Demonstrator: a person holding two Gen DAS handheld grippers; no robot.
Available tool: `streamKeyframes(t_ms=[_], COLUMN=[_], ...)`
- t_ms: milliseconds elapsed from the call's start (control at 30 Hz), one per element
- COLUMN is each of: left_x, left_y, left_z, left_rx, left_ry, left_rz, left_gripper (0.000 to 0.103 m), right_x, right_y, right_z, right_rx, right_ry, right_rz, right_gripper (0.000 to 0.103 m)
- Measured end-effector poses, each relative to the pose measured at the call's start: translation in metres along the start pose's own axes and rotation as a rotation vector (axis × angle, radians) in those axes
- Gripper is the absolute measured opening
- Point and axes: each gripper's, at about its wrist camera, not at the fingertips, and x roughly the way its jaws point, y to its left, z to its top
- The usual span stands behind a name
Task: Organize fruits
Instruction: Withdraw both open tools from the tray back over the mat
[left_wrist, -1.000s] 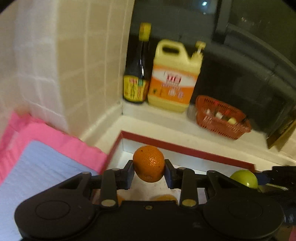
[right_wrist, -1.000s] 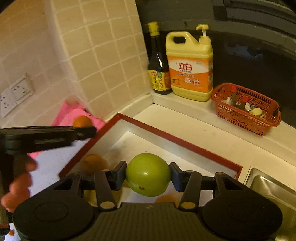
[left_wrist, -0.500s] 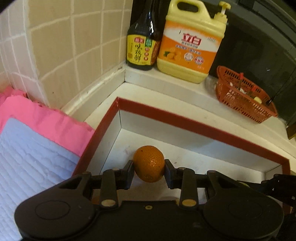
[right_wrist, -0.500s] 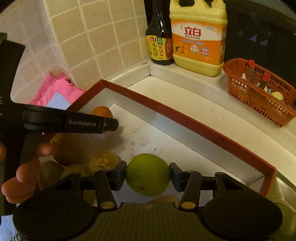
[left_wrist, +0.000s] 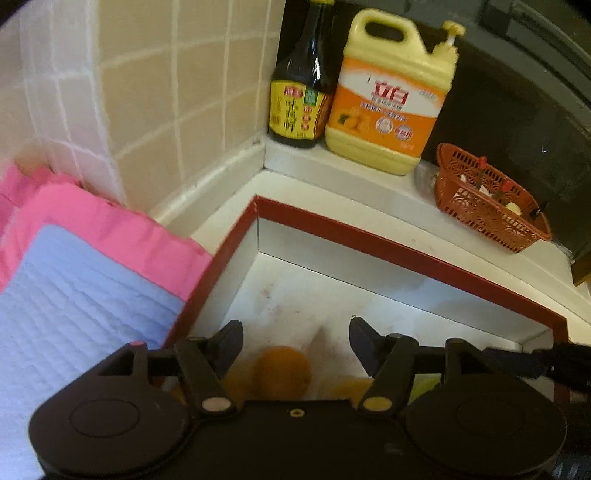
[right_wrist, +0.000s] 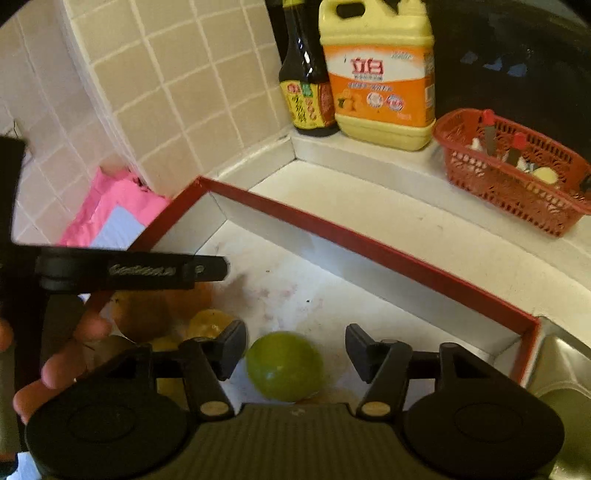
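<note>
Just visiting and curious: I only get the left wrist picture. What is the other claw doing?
Observer: The right claw has just been opening. A green fruit sits between its pads, touching neither, inside the box.
Operator: My left claw has just been opening too, with the orange loose between its pads. Is that orange alone?
Observer: No. Other fruit, orange and yellow, lie heaped under that claw.
Operator: What is right of the box?
Observer: A steel sink.
</note>
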Motion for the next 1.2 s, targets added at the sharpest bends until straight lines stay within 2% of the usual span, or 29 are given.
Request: streamKeyframes(t_ms=[167,333,500,633,800,967,1100,1200], left_x=[-0.035,-0.081,-0.144,-0.206,-0.28,-0.321,-0.33,-0.326], left_y=[0.007,0.025,0.059,0.103,0.164,0.209,0.221,0.22], left_z=[-0.013,-0.037,-0.072,-0.109,-0.16,-0.227,-0.273,-0.301], left_rx=[-0.001,-0.041,-0.061,-0.109,-0.232,-0.366,-0.418,-0.459], left_ry=[-0.035,-0.081,-0.138,-0.178,-0.224,-0.19,-0.14,-0.128], left_rz=[0.012,0.031,0.097,0.185,0.341,0.45,0.48,0.438], left_gripper=[0.076,0.076,0.076,0.078,0.08,0.08,0.08,0.08], right_x=[-0.026,-0.058,-0.087,-0.1,-0.093,-0.063,-0.043,-0.032], right_y=[0.003,0.022,0.067,0.116,0.19,0.282,0.339,0.377], right_z=[-0.002,-0.003,-0.002,-0.004,-0.015,-0.048,-0.074,-0.092], right_rx=[0.038,0.023,-0.039,-0.124,-0.256,-0.475,-0.562,-0.655], right_ry=[-0.045,-0.11,-0.163,-0.182,-0.131,0.001,0.072,0.076], right_rz=[0.024,0.051,0.118,0.184,0.266,0.333,0.384,0.4], right_gripper=[0.063,0.075,0.092,0.097,0.101,0.102,0.102,0.102])
